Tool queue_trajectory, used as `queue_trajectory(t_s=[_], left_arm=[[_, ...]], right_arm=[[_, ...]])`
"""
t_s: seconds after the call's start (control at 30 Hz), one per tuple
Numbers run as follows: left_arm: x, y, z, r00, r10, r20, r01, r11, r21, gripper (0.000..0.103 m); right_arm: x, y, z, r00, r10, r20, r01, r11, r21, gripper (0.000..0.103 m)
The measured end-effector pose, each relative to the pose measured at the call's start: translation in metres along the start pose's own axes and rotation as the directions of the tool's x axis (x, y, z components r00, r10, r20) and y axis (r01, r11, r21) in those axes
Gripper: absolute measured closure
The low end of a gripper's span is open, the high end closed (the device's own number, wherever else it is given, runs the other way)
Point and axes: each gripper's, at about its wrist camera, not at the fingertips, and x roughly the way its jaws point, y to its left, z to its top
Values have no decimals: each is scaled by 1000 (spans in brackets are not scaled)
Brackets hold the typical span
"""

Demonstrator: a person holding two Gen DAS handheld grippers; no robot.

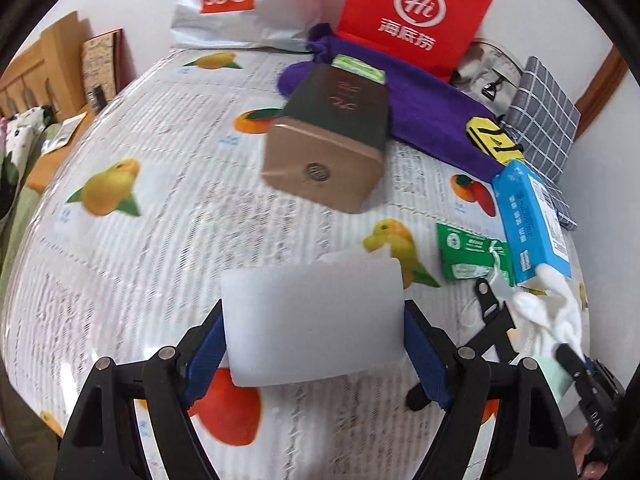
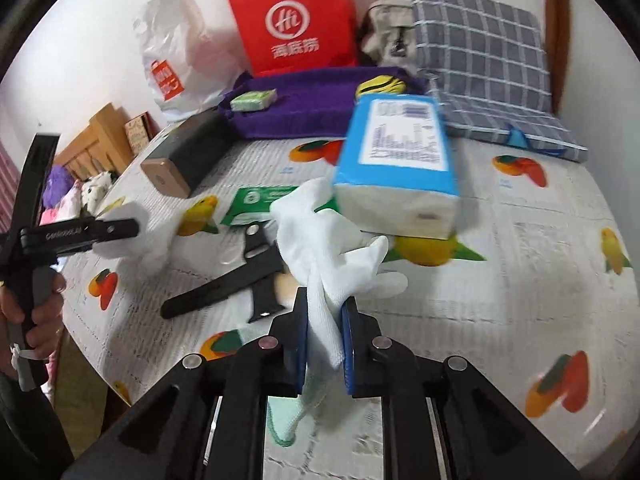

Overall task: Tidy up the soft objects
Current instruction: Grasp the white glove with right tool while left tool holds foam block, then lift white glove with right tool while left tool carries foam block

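Observation:
My left gripper (image 1: 314, 320) is shut on a white soft block (image 1: 312, 300), its blue pads pressing on the block's two sides above the fruit-print cloth (image 1: 160, 240). The right wrist view shows the same block (image 2: 132, 248) at the far left, with a hand on the handle below. My right gripper (image 2: 325, 300) is shut on a limp white glove (image 2: 320, 232), which bunches up above the pads and hangs out below them. A blue tissue pack (image 2: 396, 160) lies just behind the glove, and a green wipes pack (image 2: 260, 200) lies to its left.
A dark green box with a gold end (image 1: 332, 136) lies mid-cloth. Behind it are a purple towel (image 1: 420, 108), a red bag (image 1: 412, 12), a white shopping bag (image 1: 228, 0) and a grey plaid cushion (image 2: 480, 60). A black plastic tool (image 2: 248, 276) lies by the glove.

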Motion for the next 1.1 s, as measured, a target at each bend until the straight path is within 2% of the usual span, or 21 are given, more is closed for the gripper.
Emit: queue_trajectory(t_s=[0.1, 0.33, 0.37, 0.43, 0.47, 0.57, 0.63, 0.67, 0.7, 0.83, 1.1], left_arm=[[-5, 7, -3, 1000, 31, 7, -31, 999, -8, 22], [-7, 23, -11, 1000, 31, 1, -31, 999, -41, 22], [-5, 23, -12, 1000, 31, -3, -31, 999, -44, 22], [0, 25, -14, 999, 33, -22, -34, 998, -44, 22], [2, 25, -15, 999, 34, -32, -35, 999, -42, 22], [11, 24, -19, 997, 39, -63, -41, 999, -36, 20], [14, 24, -21, 997, 44, -67, -46, 998, -31, 20], [14, 23, -22, 997, 48, -58, -49, 998, -25, 20], [13, 22, -22, 997, 45, -56, -46, 999, -23, 21], [9, 24, -19, 999, 32, -22, -33, 999, -26, 23], [-9, 28, -10, 1000, -15, 17, 15, 999, -34, 23]], right_arm=[[-4, -11, -4, 999, -46, -9, 46, 999, 19, 89], [2, -26, -19, 994, -79, -70, 81, 997, 22, 87], [5, -27, -22, 993, -77, -87, 79, 997, 20, 82], [13, -29, -27, 991, -76, -114, 80, 996, 27, 61], [16, -29, -29, 990, -74, -122, 78, 997, 29, 47], [22, -26, -35, 989, -80, -128, 82, 997, 11, 44], [22, -25, -37, 989, -94, -110, 94, 996, -6, 53], [20, -24, -37, 991, -92, -101, 91, 996, -12, 77], [19, -26, -37, 991, -78, -106, 77, 997, -12, 91], [9, -30, -31, 994, -79, -74, 80, 997, 5, 91], [-19, -29, -11, 1000, -30, -1, 30, 999, 33, 91]])
